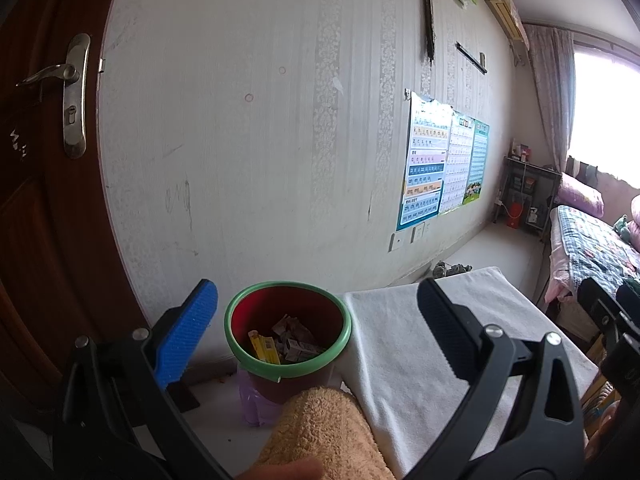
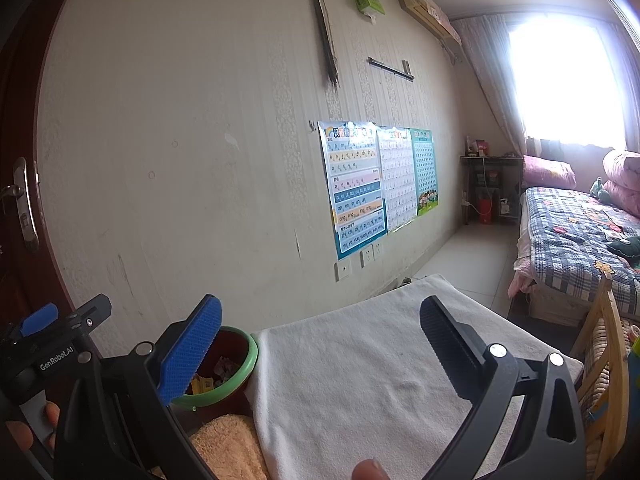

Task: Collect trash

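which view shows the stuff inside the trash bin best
The left wrist view: the trash bin sits between the open jaws, its mouth unobstructed, wrappers visible inside. In the right wrist view the bin is half hidden behind the blue finger.

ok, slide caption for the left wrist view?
Open left gripper above red bin holding wrappers, beside white-clothed table.

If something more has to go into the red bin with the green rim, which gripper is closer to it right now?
Left. The red bin with the green rim sits almost between the open left gripper's fingers. For the open right gripper, the bin lies off to its left, partly behind the blue pad; it faces the white cloth-covered table.
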`<state>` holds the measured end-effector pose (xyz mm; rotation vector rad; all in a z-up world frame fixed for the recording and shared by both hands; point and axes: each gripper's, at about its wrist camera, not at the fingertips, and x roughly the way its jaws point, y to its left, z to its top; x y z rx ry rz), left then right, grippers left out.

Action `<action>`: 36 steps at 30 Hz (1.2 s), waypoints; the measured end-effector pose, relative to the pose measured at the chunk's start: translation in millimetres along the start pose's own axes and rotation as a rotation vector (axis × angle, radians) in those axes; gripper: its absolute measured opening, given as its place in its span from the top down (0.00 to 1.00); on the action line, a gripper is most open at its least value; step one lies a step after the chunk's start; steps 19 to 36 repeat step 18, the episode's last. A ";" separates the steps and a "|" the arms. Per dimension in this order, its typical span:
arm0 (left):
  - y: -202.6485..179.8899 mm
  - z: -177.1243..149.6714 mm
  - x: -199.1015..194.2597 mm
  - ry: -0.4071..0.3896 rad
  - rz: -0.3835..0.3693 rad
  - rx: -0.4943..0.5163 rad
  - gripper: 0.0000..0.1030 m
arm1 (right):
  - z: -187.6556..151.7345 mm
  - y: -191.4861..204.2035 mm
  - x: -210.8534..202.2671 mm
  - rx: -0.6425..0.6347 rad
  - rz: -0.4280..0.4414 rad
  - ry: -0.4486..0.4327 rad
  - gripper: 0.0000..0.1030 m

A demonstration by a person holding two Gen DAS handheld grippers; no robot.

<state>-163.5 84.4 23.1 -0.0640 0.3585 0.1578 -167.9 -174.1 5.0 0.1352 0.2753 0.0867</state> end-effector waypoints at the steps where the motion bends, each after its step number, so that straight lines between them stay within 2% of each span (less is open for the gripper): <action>1: 0.0 -0.2 0.0 0.000 0.000 0.000 0.05 | -1.5 -0.9 0.2 0.001 0.001 0.004 0.07; 6: 0.1 -1.9 8.8 0.027 -0.024 -0.013 0.05 | -8.2 -4.0 7.7 0.000 -0.001 0.030 0.07; 8: -2.0 -2.8 19.8 0.049 -0.026 -0.016 0.05 | -14.0 -8.1 20.5 0.002 -0.003 0.066 0.07; 11: -13.2 -9.6 45.2 0.072 -0.016 0.045 0.05 | -30.0 -20.6 47.4 0.005 -0.037 0.153 0.07; 14: -20.1 -21.3 61.7 0.072 -0.019 0.083 0.05 | -50.6 -43.5 69.9 0.022 -0.086 0.228 0.07; 18: -30.1 -44.2 90.3 0.131 -0.074 0.107 0.05 | -80.6 -93.6 104.7 0.131 -0.166 0.340 0.07; 36: -30.1 -44.2 90.3 0.131 -0.074 0.107 0.05 | -80.6 -93.6 104.7 0.131 -0.166 0.340 0.07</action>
